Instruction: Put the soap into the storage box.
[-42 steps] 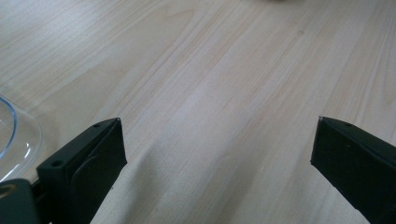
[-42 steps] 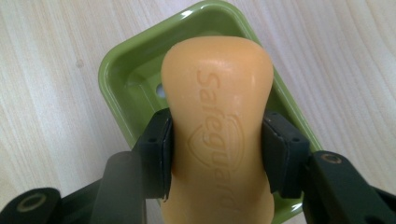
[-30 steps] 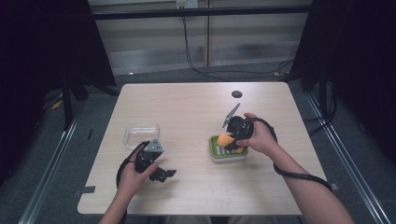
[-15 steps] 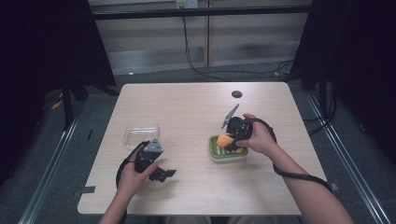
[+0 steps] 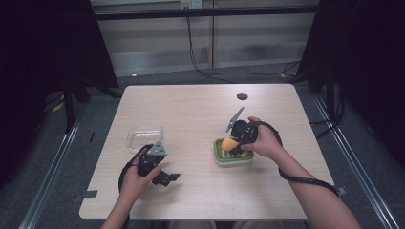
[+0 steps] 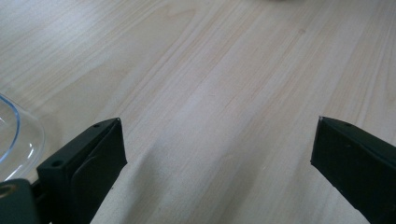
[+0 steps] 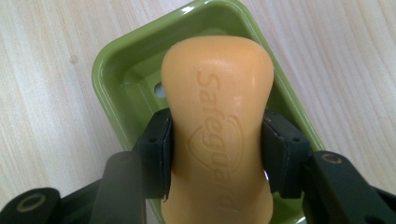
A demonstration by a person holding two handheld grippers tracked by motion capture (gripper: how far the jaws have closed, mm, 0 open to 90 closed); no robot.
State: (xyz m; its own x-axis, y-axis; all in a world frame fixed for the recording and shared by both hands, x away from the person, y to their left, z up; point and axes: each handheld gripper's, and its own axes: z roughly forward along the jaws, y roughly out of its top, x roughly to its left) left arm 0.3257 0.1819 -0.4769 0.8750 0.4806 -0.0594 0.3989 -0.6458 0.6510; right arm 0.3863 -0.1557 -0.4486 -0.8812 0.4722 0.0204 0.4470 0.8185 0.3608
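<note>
One soap bar (image 7: 217, 135), one green dish (image 7: 112, 70), one clear container (image 5: 144, 137), two grippers

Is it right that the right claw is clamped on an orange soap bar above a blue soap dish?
Not quite: the soap dish is green, not blue, as the right gripper view shows. The rest holds: the right claw is clamped on the orange soap bar above that dish.

An orange soap bar (image 7: 215, 135) is showing embossed lettering above a glossy green dish (image 7: 122, 70); the table (image 5: 191, 109) around the dish is showing pale wood grain; beside the dish, black jaws are gleaming.
</note>
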